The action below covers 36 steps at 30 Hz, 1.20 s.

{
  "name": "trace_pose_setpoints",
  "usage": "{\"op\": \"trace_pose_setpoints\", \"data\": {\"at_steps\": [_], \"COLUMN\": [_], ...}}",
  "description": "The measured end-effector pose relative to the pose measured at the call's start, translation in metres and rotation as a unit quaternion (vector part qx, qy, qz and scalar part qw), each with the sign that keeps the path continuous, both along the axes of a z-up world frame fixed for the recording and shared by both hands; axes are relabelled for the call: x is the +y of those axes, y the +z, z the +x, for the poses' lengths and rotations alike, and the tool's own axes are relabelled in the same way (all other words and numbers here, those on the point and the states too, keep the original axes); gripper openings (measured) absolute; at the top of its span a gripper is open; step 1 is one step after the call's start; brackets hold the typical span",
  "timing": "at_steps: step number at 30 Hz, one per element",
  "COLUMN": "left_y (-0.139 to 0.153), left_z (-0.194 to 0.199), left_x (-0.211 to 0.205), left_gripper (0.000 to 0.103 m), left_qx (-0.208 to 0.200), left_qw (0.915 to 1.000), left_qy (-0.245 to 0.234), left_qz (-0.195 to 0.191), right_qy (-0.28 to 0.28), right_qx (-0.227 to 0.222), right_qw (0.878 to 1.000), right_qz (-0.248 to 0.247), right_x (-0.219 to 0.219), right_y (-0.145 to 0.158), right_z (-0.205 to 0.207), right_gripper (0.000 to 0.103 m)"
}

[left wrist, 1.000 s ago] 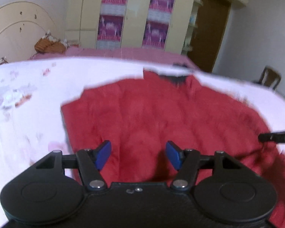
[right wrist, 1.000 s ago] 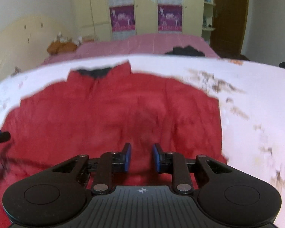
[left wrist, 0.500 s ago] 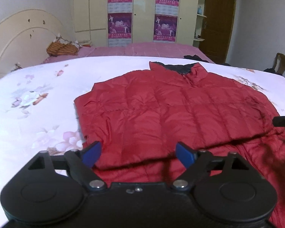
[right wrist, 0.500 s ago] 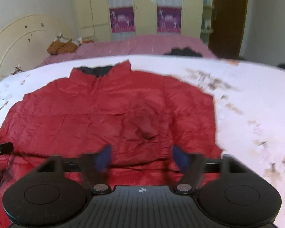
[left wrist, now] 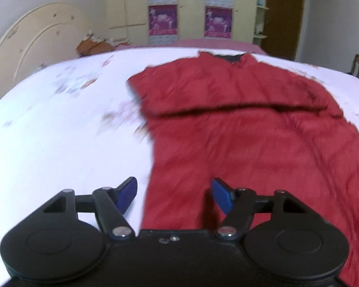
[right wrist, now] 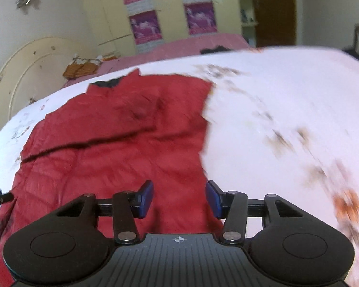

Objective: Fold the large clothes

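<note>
**Red on white, blue on black**

Deep red quilted jacket (left wrist: 251, 148), with a dark, near-black lining at the collar (left wrist: 229, 58). Under it a white bedsheet (left wrist: 59, 148) scattered with blurred pink, brown and orange flowers. Black left claw (left wrist: 173, 195) with blue pads (left wrist: 126, 195); black right claw (right wrist: 179, 198) with the same blue pads (right wrist: 146, 198). Pale yellow wardrobe (left wrist: 191, 7) bearing purple-and-pink posters (left wrist: 162, 19). Cream headboard (left wrist: 36, 43) dotted with small dark spots. Dark brown door (left wrist: 284, 14). Pink cover (right wrist: 186, 45) on the far bed.
</note>
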<state>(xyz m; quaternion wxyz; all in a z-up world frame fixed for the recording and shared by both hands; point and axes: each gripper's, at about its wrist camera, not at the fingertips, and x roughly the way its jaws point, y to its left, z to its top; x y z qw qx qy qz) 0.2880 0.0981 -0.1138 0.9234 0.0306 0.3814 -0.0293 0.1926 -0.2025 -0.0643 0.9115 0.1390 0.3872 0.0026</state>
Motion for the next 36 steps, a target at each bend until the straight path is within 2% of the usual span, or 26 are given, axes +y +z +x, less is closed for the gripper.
{"op": "trace_pose_setpoints", "data": {"at_steps": [4,7,15,18,22,26,28,30,31,32,33,34,36], "left_y": [-0.004,-0.002,-0.01,-0.012,-0.026,-0.037,-0.04,-0.042,-0.042,-0.043,-0.043,-0.043,-0.038], "left_z": [-0.038,-0.058,-0.1,-0.113,-0.129,-0.129,-0.123,-0.115,-0.112,-0.11,-0.109,-0.109,-0.115], "left_x": [0.019,0.032,0.056,0.067,0.079,0.084,0.083,0.08,0.078,0.076,0.073,0.071,0.072], "left_gripper": [0.064,0.058,0.058,0.057,0.056,0.055,0.053,0.049,0.041,0.024,0.012,0.01,0.008], "left_qx": [0.012,0.021,0.04,0.045,0.054,0.049,0.044,0.044,0.043,0.043,0.046,0.046,0.023], "left_qw": [0.9996,0.9975,0.9815,0.9669,0.9325,0.9059,0.8962,0.8944,0.8955,0.8996,0.904,0.9071,0.9072], "left_qy": [0.021,0.043,0.086,0.086,0.083,0.098,0.103,0.105,0.104,0.105,0.106,0.108,0.105], "left_qz": [-0.011,-0.052,-0.166,-0.236,-0.347,-0.409,-0.429,-0.432,-0.43,-0.422,-0.412,-0.404,-0.407], "right_qy": [-0.015,-0.008,-0.013,-0.008,0.0,-0.015,-0.024,-0.029,-0.028,-0.028,-0.023,-0.02,-0.018], "right_qx": [0.017,0.033,0.043,0.04,0.04,0.035,0.028,0.028,0.028,0.029,0.034,0.043,0.03], "right_qw": [0.999,0.997,0.989,0.985,0.976,0.964,0.956,0.953,0.951,0.951,0.952,0.954,0.959], "right_qz": [0.037,0.071,0.14,0.17,0.214,0.264,0.29,0.302,0.307,0.308,0.304,0.296,0.281], "right_x": [-0.028,-0.038,-0.049,-0.053,-0.056,-0.063,-0.067,-0.067,-0.067,-0.065,-0.063,-0.06,-0.058], "right_y": [-0.007,-0.016,-0.036,-0.037,-0.043,-0.049,-0.05,-0.052,-0.053,-0.054,-0.055,-0.055,-0.051], "right_z": [-0.043,-0.066,-0.106,-0.116,-0.127,-0.126,-0.118,-0.109,-0.105,-0.103,-0.101,-0.1,-0.106], "right_gripper": [0.049,0.049,0.049,0.049,0.049,0.049,0.049,0.049,0.049,0.047,0.021,0.014,0.012]}}
